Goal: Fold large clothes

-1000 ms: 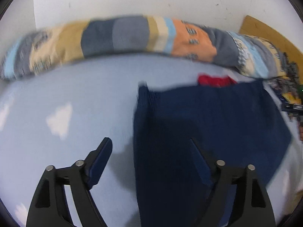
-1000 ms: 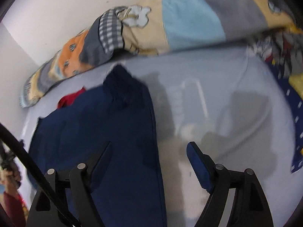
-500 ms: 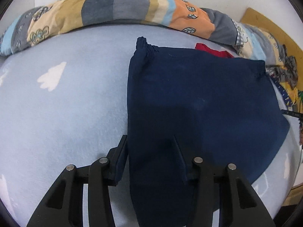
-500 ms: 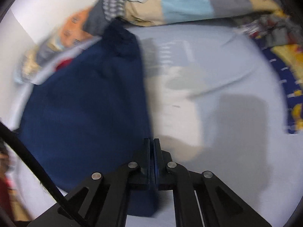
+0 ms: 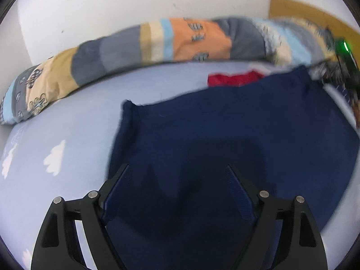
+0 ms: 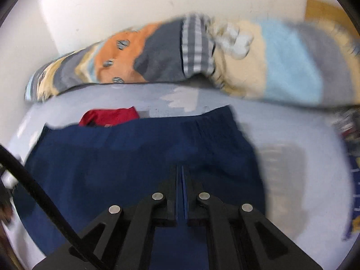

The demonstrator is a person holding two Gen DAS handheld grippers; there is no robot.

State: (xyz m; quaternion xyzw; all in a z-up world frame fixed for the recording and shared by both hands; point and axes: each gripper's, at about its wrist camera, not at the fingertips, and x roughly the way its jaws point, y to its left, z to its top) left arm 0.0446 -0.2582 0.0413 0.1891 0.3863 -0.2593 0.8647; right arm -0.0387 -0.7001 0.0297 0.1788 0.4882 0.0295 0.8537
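A large navy blue garment [image 5: 236, 135] lies spread flat on the light blue bed sheet [image 5: 67, 135]; it also shows in the right wrist view [image 6: 123, 157]. A red piece of clothing [image 5: 234, 78] peeks out behind its far edge and shows in the right wrist view [image 6: 110, 117] too. My left gripper [image 5: 177, 171] is open, its fingers above the garment's near left part, holding nothing. My right gripper [image 6: 181, 171] is shut with its jaws together over the garment's middle; I cannot tell whether cloth is pinched between them.
A long patchwork bolster [image 5: 157, 42] lies along the white wall behind the bed [image 6: 225, 56]. Patterned clothes [image 6: 353, 123] pile at the right edge. A brown board [image 5: 303, 11] leans at the far right. A black cable [image 6: 40, 191] crosses the right wrist view.
My left gripper has opened wide and pulled back over the garment. My right gripper stayed shut and moved left, from the garment's right edge to over its middle.
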